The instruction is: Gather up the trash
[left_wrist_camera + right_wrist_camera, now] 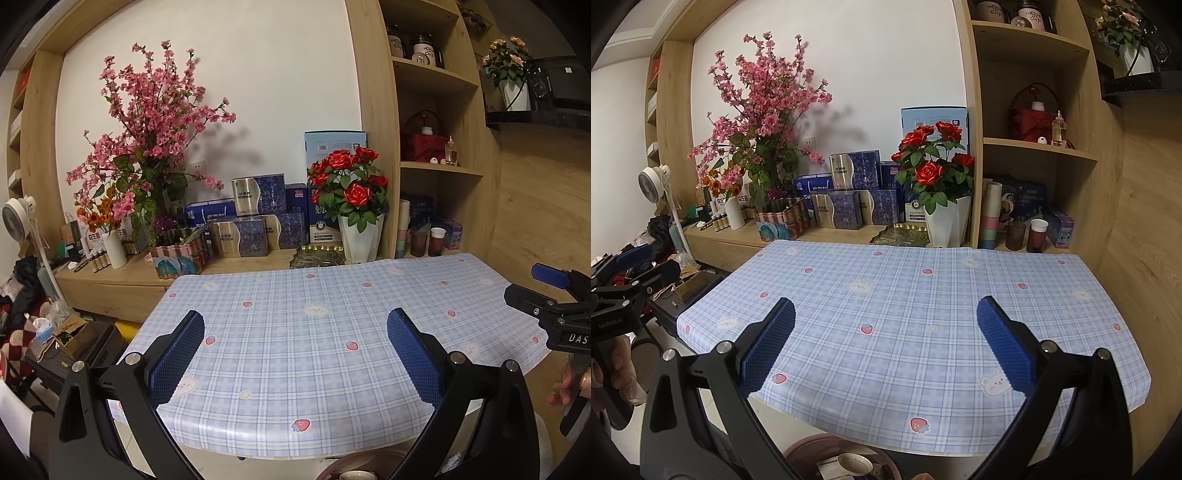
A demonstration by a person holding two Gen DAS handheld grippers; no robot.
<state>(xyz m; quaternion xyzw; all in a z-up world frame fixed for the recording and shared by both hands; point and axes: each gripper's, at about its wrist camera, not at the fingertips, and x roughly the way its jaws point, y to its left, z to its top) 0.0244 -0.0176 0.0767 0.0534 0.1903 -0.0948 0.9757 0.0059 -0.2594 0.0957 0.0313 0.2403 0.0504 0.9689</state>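
Note:
My left gripper (295, 354) hangs open over the near edge of a table (280, 373) covered in a blue plaid cloth, with nothing between its blue pads. My right gripper (886, 347) is open and empty too, above the same table (905, 295). Each shows at the edge of the other's view: the right gripper (532, 286) at far right, the left gripper (650, 264) at far left, held by a hand (622, 369). Below the table's front edge stands a brown round bin (801, 452) holding a white paper cup (854, 463) and some packaging. No loose trash shows on the cloth.
A wooden sideboard (122, 284) behind the table carries pink blossoms (155, 122), blue boxes (258, 195) and red roses in a white vase (360, 236). Shelves at right hold cups (1036, 234). A fan (18, 218) and floor clutter with a cardboard box (72, 332) lie left.

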